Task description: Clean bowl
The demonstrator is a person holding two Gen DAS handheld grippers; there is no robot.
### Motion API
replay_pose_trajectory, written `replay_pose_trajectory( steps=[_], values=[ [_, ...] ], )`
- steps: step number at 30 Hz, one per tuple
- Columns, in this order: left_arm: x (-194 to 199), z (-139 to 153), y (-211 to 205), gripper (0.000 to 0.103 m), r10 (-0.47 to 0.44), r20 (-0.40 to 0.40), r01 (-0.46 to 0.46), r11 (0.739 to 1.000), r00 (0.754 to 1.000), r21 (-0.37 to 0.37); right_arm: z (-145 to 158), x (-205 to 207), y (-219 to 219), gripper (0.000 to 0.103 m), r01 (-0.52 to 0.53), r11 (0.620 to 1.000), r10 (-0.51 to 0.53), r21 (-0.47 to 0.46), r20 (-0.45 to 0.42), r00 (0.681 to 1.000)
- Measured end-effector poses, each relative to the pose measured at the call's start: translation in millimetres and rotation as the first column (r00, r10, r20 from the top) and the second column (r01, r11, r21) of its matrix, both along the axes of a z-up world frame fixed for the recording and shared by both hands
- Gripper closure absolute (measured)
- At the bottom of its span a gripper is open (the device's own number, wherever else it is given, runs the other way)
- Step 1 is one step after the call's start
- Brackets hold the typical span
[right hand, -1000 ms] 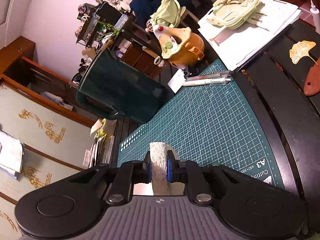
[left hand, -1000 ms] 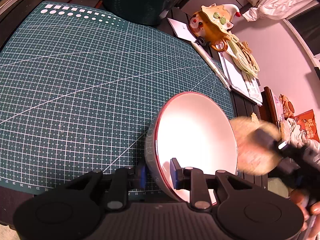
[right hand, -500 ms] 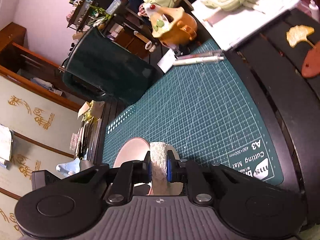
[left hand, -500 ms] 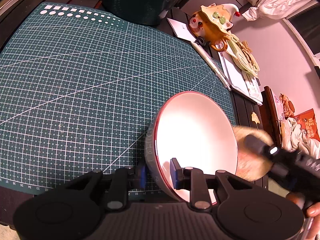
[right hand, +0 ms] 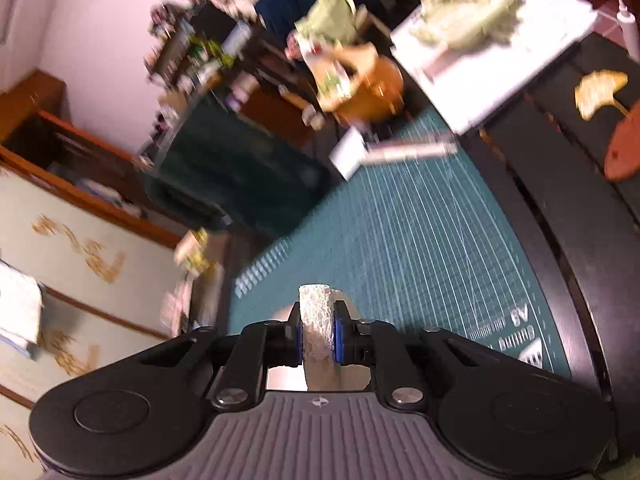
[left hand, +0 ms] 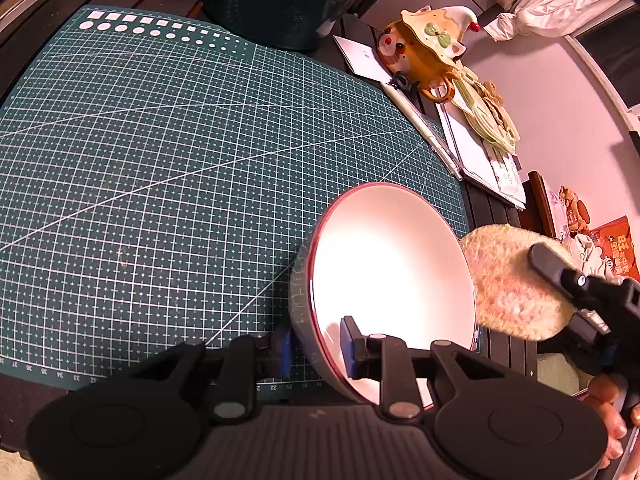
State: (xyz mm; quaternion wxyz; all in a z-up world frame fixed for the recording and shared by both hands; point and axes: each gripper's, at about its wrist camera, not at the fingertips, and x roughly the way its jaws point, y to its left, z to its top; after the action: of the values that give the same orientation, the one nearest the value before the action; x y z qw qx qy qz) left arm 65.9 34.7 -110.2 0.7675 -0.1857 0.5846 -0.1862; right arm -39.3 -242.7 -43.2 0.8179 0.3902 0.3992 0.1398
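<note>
1. My left gripper [left hand: 314, 350] is clamped on the near rim of the bowl [left hand: 392, 280], one pad outside the grey wall and one inside on the white. I hold it by the rim because that leaves the whole inside bare for wiping.
2. The bowl is tipped up on edge over the green cutting mat [left hand: 160, 160], its mouth facing three o'clock in the left wrist view. I judge that tilt is meant to present the opening to my other hand.
3. My right gripper [right hand: 316, 338] is closed on a round sponge [right hand: 316, 332], pinched edge-on between the blue pads so that the broad fuzzy face stays free to rub.
4. In the left wrist view the sponge [left hand: 516, 284] sits at three o'clock of the bowl, just beside the rim; I cannot tell whether it touches.
5. The inside looks plain white, with no dirt I can make out, so wiping seems barely begun or not yet begun.
</note>
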Motion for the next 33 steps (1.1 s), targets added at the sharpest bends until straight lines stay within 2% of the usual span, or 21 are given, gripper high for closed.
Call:
replay_pose_trajectory(
  steps=[3, 4, 8, 10, 12, 15, 17, 21, 24, 26, 30, 33],
  values=[
    [-12.0, -12.6, 16.3, 0.08, 0.0, 0.001, 0.0, 1.0, 1.0, -0.001, -10.9, 2.2, 9.0, 0.09, -0.035, 0.999, 0.033, -0.034, -0.061, 0.998],
    [-10.3, -9.7, 10.6, 0.08, -0.003, 0.002, 0.003, 1.0, 1.0, 0.0, -13.9, 2.5, 11.2, 0.09, -0.044, 0.998, 0.04, -0.039, -0.075, 0.996],
    [-6.3, -9.2, 14.1, 0.078, 0.0, -0.01, 0.0, 1.0, 1.0, 0.005, -3.2, 3.0, 2.7, 0.09, -0.011, 1.0, 0.011, -0.007, -0.017, 1.0],
    [-0.6, -10.6, 12.3, 0.057, -0.006, -0.004, 0.006, 1.0, 1.0, -0.014, -4.1, 3.9, 4.0, 0.09, -0.008, 1.0, 0.008, -0.006, -0.009, 1.0],
    [4.2, -9.1, 10.3, 0.05, -0.007, 0.028, 0.007, 1.0, 1.0, 0.001, -4.7, 3.4, 5.8, 0.09, -0.022, 1.0, 0.022, -0.005, -0.009, 1.0],
    [11.9, -6.3, 9.4, 0.05, -0.023, 0.083, 0.017, 0.997, 0.996, 0.072, -3.7, -0.7, 8.7, 0.09, -0.065, 0.998, 0.064, -0.01, -0.021, 0.998],
    [14.5, -4.5, 12.9, 0.05, -0.013, 0.095, 0.007, 0.998, 0.995, 0.063, -1.0, -5.3, 10.2, 0.09, -0.097, 0.995, 0.096, -0.025, -0.029, 0.995],
    [10.2, 11.8, 19.6, 0.05, 0.016, 0.087, -0.016, 1.0, 0.996, 0.003, 5.3, -5.0, 11.2, 0.09, -0.118, 0.989, 0.118, -0.091, -0.005, 0.993],
    [9.8, 17.9, 35.4, 0.049, 0.025, 0.08, -0.024, 1.0, 0.997, -0.013, 7.8, 1.0, 10.9, 0.09, -0.106, 0.986, 0.11, -0.126, 0.025, 0.994],
    [11.0, 18.6, 32.6, 0.049, 0.032, 0.068, -0.031, 0.999, 0.997, -0.016, 9.3, 5.0, 10.7, 0.09, -0.098, 0.984, 0.106, -0.148, 0.043, 0.993],
    [-8.4, 19.6, 34.9, 0.049, 0.022, 0.007, -0.022, 1.0, 1.0, -0.004, 8.7, 11.6, 13.5, 0.09, -0.106, 0.983, 0.114, -0.15, 0.048, 0.992],
    [-31.7, 30.5, 25.2, 0.049, 0.004, -0.009, -0.004, 1.0, 1.0, 0.012, 7.0, 13.2, 14.5, 0.09, -0.108, 0.984, 0.116, -0.141, 0.047, 0.992]
  ],
)
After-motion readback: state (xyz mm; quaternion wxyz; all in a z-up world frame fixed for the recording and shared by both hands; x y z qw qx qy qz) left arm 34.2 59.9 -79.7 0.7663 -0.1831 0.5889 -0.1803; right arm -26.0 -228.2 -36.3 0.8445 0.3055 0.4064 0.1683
